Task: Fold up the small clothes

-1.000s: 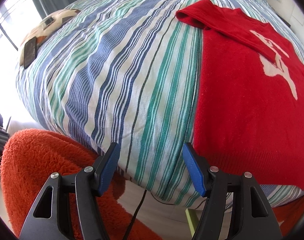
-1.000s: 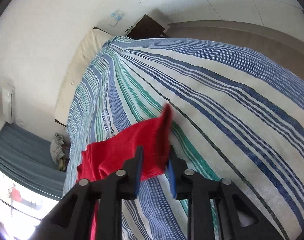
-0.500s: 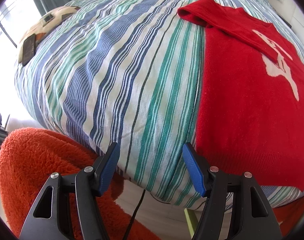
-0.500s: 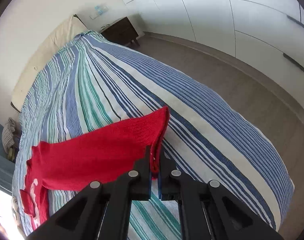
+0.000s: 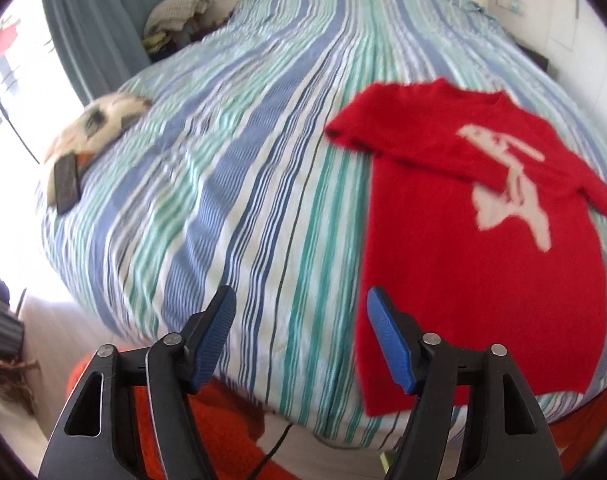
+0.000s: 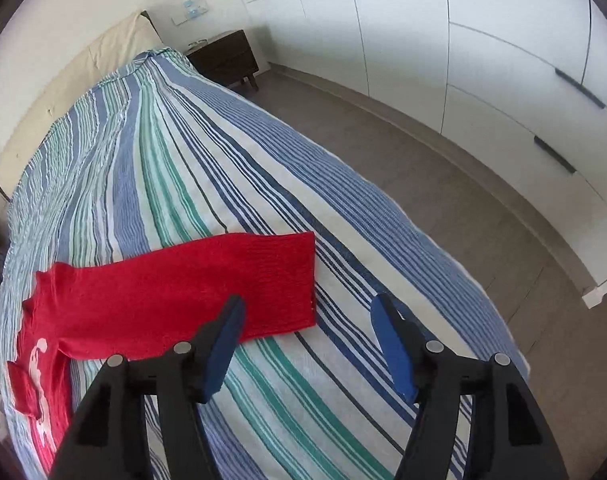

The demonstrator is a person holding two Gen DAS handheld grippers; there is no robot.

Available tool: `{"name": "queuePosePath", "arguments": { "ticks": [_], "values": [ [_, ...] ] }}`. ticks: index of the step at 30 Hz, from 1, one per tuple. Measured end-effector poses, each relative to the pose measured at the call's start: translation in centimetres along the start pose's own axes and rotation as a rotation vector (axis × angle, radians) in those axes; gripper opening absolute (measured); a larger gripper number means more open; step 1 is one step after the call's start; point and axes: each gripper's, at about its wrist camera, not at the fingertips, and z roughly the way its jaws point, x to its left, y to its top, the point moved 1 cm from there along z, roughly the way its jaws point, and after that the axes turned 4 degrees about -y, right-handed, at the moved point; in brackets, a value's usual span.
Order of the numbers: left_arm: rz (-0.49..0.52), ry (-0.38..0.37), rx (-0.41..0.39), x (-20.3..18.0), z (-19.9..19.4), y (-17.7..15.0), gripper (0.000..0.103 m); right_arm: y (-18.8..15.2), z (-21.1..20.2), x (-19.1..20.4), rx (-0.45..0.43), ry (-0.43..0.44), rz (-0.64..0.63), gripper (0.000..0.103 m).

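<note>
Both tongs [image 5: 299, 336] [image 6: 307, 340] gape over the red sweater [image 5: 463, 248] (white print, sleeve outstretched).

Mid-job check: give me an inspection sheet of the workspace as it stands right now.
Surface: striped bedspread, blue, green and white, lying smooth.
Job's things: red sweater lying flat, white print up; one sleeve spread out sideways, the other sleeve folded across the chest.
Clutter: football-print cushion at the bed's far corner with a dark phone on it.
Grippers: left gripper open, empty, at the sweater's hem; right gripper open, empty, above the sleeve's cuff.
Cables: one dark cable under the bed's edge.
Surroundings: orange rug, nightstand, white wardrobe doors, curtain, clothes pile.
</note>
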Motion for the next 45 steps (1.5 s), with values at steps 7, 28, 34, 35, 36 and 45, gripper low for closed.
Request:
{"name": "queuePosePath", "arguments": {
  "ticks": [7, 28, 34, 35, 36, 45],
  "values": [
    [0.539, -0.225, -0.103, -11.6, 3.4, 7.7, 0.093, -5.8, -8.0, 3.8, -0.089, 0.195, -0.114, 0.069],
    [-0.301, 0.060, -0.011, 10.9, 14.4, 18.0, 0.006, -16.6, -8.4, 13.1, -0.020, 0.348, -0.360, 0.069],
    [-0.481, 0.215, 0.101, 21.0, 17.7, 14.0, 0.006, -17.8, -7.8, 14.7, 0.012, 0.354, -0.424, 0.069],
    [-0.489, 0.208, 0.110, 21.5, 18.1, 13.4, 0.006, -17.9, -7.8, 15.0, 0.014, 0.351, -0.438, 0.069],
    [-0.495, 0.210, 0.112, 21.8, 18.3, 13.0, 0.006, -18.1, -7.8, 15.2, 0.015, 0.349, -0.448, 0.069],
    [-0.511, 0.303, 0.205, 22.3, 21.7, 9.8, 0.006, -18.2, -7.2, 15.2, 0.032, 0.340, -0.448, 0.069]
  ]
}}
